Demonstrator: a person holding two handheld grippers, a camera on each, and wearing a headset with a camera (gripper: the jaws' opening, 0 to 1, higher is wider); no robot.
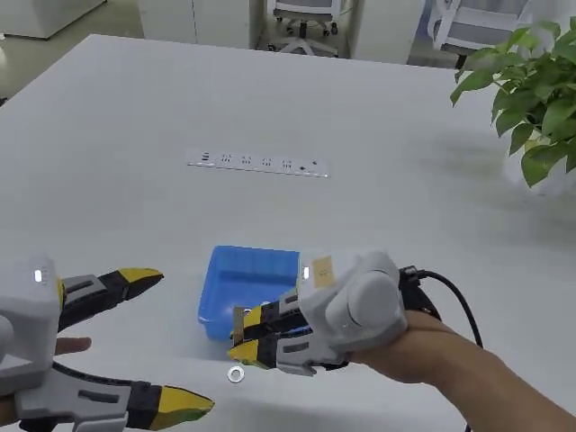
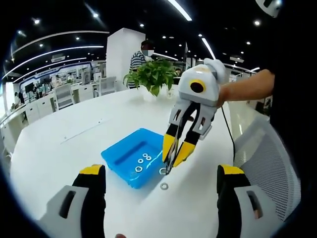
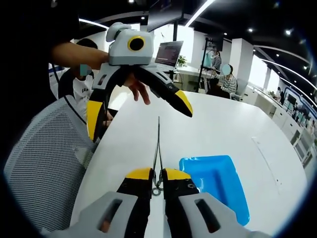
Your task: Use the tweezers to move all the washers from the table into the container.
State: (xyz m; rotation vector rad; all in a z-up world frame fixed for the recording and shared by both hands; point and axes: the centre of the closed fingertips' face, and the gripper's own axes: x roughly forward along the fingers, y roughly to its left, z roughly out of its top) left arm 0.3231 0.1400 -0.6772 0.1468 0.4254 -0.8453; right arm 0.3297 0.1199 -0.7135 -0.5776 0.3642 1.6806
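My right gripper [image 1: 241,340] is shut on slim metal tweezers [image 3: 158,144] just in front of the blue container's [image 1: 247,288] near rim. From the left gripper view, the tweezers [image 2: 168,161] point down at the table beside the container [image 2: 130,154], with a washer [image 2: 162,171] at their tip. Another washer [image 2: 164,187] lies on the table just below; it is the washer [image 1: 236,374] by the right gripper. Three washers [image 2: 143,159] lie inside the container. My left gripper [image 1: 175,340] is open and bare at the near left, also seen as the left gripper [image 3: 141,106].
A white power strip [image 1: 256,163] lies mid-table. A potted plant [image 1: 531,99] stands at the far right. Office chairs [image 1: 306,18] line the far edge. A mesh chair [image 3: 44,163] stands at the table's near side. People stand in the background.
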